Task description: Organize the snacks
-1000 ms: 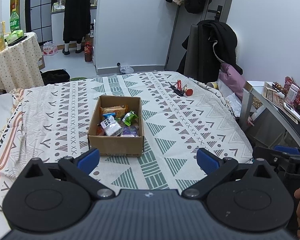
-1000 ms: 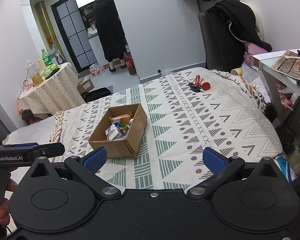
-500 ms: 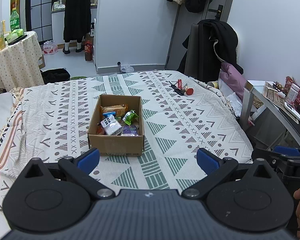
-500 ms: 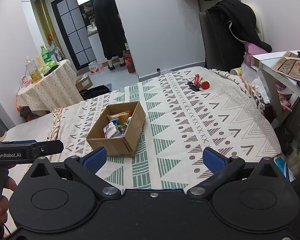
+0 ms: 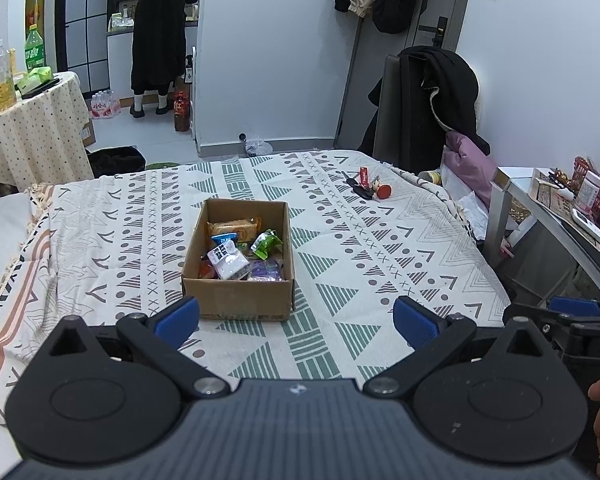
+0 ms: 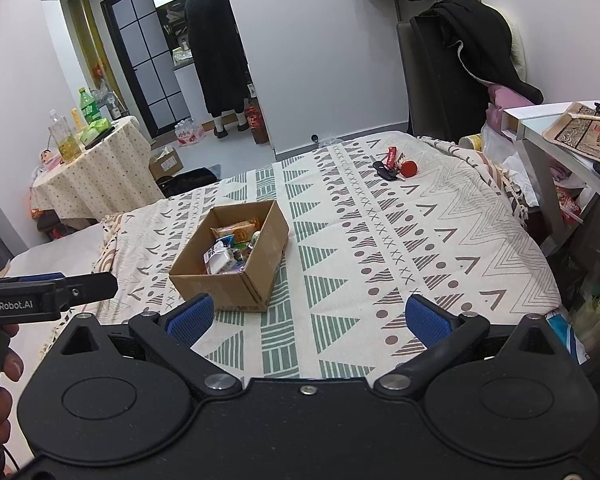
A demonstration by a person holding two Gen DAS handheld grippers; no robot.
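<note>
Bedspread (image 5: 380,248) bare rt of box (image 5: 238,298), keys (image 5: 366,189) far corner

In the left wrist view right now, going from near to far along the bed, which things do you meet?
Left gripper, open → cardboard box → white packet inside it → orange packet at the box's far end → keys with red tags near the far edge of the bed.

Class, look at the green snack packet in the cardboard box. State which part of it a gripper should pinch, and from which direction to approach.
Pinch the raised upper edge of the green snack packet, coming down from above. It leans tilted on the other snacks near the right wall of the cardboard box, so its top stands proud, and the box walls block a sideways approach. Probably easiest for the open right gripper.
</note>
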